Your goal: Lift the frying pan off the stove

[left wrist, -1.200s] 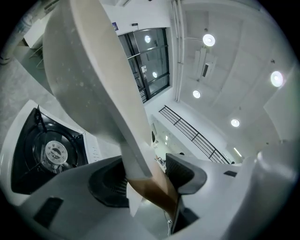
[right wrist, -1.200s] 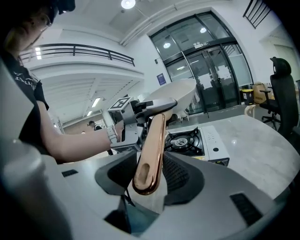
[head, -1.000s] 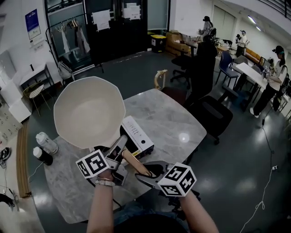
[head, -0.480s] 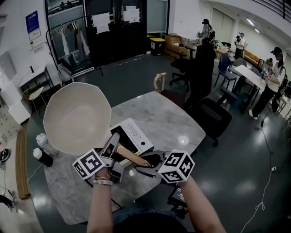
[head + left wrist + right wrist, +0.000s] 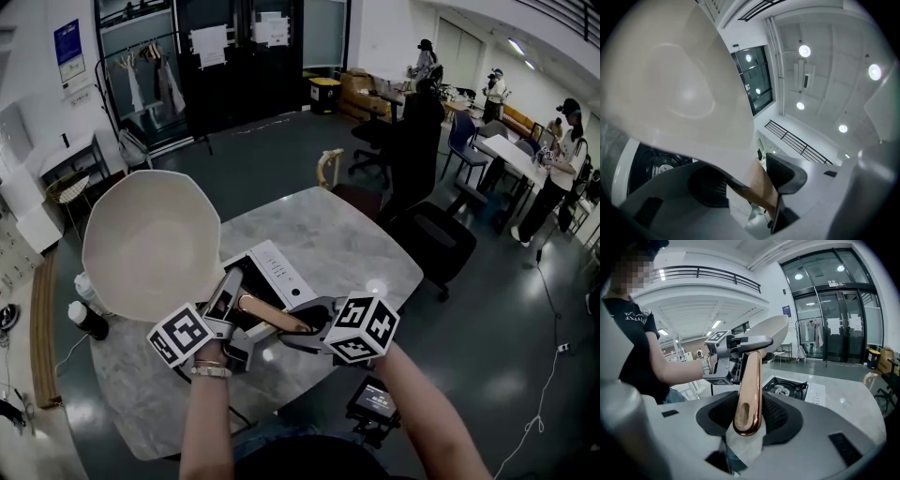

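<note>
The frying pan [image 5: 150, 246] hung tilted, clear of the gas stove [image 5: 281, 278], with its coppery handle [image 5: 749, 390] clamped by both the left tongs [image 5: 232, 295] and the right tongs [image 5: 302, 335]. The glossy handle could likely twist between the pads under the pan's overhanging weight. That would drop the pan onto the stove or the desk [image 5: 352, 246].

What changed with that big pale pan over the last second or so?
The frying pan, held up clear of the stove, swung towards the person's left, and both grippers drifted slightly left with it. Nothing was taken hold of or let go: the left gripper and the right gripper stay clamped on the handle. The stove sits where it was on the table.
</note>
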`<state>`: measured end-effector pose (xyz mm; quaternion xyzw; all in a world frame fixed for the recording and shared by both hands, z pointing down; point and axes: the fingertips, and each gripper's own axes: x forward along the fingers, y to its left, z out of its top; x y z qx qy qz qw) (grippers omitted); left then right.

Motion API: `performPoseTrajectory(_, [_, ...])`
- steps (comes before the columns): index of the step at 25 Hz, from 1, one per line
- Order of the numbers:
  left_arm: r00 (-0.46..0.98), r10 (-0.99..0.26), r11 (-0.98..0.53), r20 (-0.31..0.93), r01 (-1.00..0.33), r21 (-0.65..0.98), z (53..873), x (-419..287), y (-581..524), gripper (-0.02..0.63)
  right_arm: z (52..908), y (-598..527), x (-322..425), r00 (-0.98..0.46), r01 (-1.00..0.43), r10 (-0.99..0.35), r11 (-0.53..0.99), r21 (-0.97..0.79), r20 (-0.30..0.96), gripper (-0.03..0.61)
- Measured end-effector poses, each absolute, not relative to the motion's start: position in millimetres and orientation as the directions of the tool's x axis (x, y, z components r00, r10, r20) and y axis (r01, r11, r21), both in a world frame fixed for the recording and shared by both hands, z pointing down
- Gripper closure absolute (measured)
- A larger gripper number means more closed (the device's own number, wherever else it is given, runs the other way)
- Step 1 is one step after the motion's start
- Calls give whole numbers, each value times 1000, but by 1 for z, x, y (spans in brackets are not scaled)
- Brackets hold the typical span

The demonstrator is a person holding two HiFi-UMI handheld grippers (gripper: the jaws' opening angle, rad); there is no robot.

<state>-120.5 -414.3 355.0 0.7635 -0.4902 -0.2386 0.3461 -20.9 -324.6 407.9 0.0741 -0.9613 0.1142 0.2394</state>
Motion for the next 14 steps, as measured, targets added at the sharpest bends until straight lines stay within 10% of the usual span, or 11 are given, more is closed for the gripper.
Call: performPoseTrajectory(14, [424,-906,-284,-15,-579,764,356,-120,-414,364,409,-322,-22,-871,-210,-96,959,-189,482,405])
